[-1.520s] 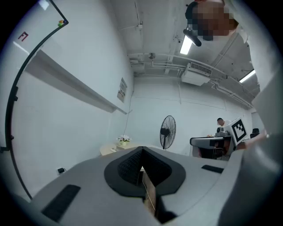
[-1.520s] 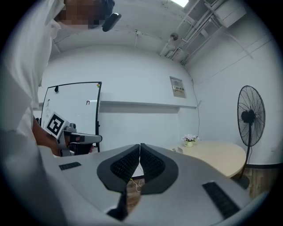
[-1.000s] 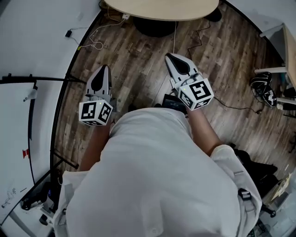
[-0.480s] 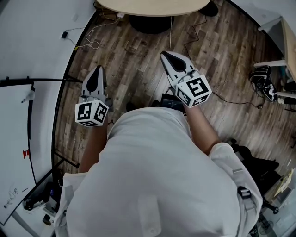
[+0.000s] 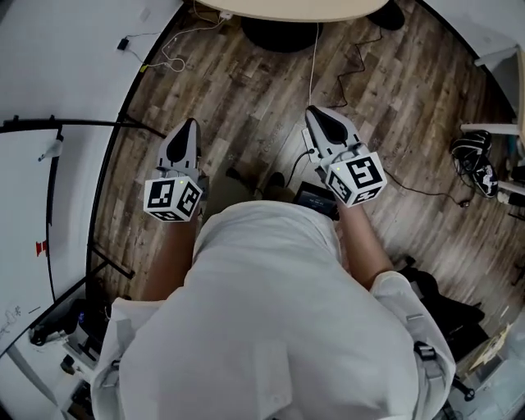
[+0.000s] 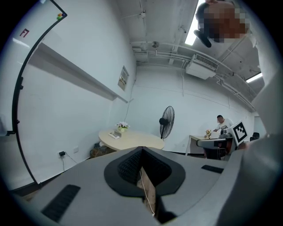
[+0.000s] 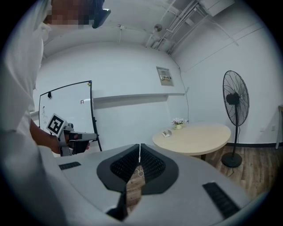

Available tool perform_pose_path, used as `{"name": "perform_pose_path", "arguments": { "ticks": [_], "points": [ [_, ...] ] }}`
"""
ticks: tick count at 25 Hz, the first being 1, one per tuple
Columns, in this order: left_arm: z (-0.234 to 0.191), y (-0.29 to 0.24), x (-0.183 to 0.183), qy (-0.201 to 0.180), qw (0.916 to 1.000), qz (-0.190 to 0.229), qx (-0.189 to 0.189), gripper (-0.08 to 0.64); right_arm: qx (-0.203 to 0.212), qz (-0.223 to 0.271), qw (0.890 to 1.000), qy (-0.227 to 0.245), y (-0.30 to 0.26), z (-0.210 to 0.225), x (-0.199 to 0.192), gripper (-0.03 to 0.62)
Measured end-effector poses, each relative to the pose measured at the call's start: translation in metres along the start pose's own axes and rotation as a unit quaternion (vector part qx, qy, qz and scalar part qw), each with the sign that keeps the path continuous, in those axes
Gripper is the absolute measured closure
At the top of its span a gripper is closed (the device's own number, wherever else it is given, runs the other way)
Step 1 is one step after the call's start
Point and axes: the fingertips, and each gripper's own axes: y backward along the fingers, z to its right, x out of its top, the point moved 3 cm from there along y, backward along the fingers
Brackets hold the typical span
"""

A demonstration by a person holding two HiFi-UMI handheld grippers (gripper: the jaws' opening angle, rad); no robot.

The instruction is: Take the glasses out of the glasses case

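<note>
The glasses case appears in no view, so I cannot tell where it lies relative to the grippers. The left gripper (image 5: 190, 123) and the right gripper (image 5: 317, 111) each have their jaws pressed together with nothing between them, above the wooden floor (image 5: 246, 82). The round table (image 5: 287, 8) is cut off by the top edge. The notice (image 7: 165, 75) on the wall is too small to read.

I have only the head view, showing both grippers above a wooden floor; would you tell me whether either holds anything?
Observer: The left gripper view shows the left gripper with jaws together, nothing between them.
Operator: And the right one?
Observer: The right gripper is shut and empty too.
Operator: Any glasses case ahead?
Observer: None identifiable; the round table carries a flower pot and a small item I cannot make out.
</note>
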Motion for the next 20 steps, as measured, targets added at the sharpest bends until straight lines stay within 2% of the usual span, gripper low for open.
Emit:
{"name": "perform_pose_path", "arguments": {
  "ticks": [3,9,11,16,20],
  "points": [
    [-0.011,0.005,-0.014,0.007,0.9997,-0.022,0.006,0.554,-0.011,-0.006,1.0,-0.008,0.001,-0.002,-0.01,0.566],
    [-0.036,-0.014,-0.023,0.024,0.9992,-0.031,0.011,0.555,-0.01,-0.019,1.0,-0.02,-0.022,0.006,-0.016,0.566],
    [-0.039,-0.028,-0.021,0.034,0.9991,-0.023,-0.002,0.554,-0.012,-0.026,0.999,-0.018,-0.031,0.013,-0.015,0.566],
    [-0.049,-0.072,-0.007,0.048,0.9969,0.006,-0.063,0.552,-0.013,-0.043,0.999,-0.021,-0.07,0.032,-0.006,0.566],
    [-0.075,-0.114,0.0,0.057,0.9961,0.006,-0.068,0.552,-0.003,-0.065,0.998,-0.02,-0.121,0.05,0.002,0.566]
  ]
}}
